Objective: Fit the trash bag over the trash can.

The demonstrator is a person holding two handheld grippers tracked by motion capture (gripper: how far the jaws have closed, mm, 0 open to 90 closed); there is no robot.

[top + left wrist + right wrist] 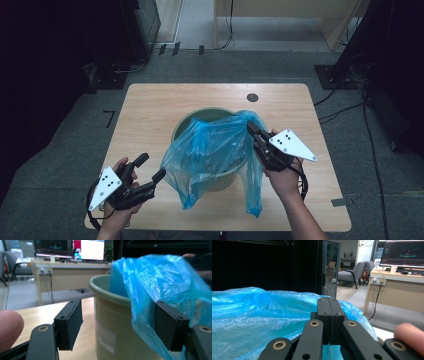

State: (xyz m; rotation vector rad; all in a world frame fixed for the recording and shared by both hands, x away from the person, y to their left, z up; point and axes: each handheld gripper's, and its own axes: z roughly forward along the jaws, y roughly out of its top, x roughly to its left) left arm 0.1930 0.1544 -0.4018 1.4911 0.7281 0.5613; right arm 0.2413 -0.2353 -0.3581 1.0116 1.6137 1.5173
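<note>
A green bin (202, 118) stood near the middle of a light wooden table (150, 110), and a blue plastic bag (210, 150) was draped over its near and right side, spilling down the outside of the bin toward the near edge of the table. Part of the bag hung inside the bin's mouth, while two loose tails dangled below the rim on the near side.

The right gripper (251, 128) was at the right of the bin, its jaws pressed tight together on the bag's upper edge and holding that edge up above the rim. In the right gripper view the two black pads (325, 312) met with no gap, and crinkled blue film spread away to the left behind them.

The left gripper (151, 167) was lower, near the left front of the bin, just beside the hanging bag. Its jaws stood apart and gripped nothing. In the left gripper view the bin's wall and a fold of the bag lay between the two pads (72, 322), with the film lying close against the right-hand pad; whether it touched could not be told.
</note>
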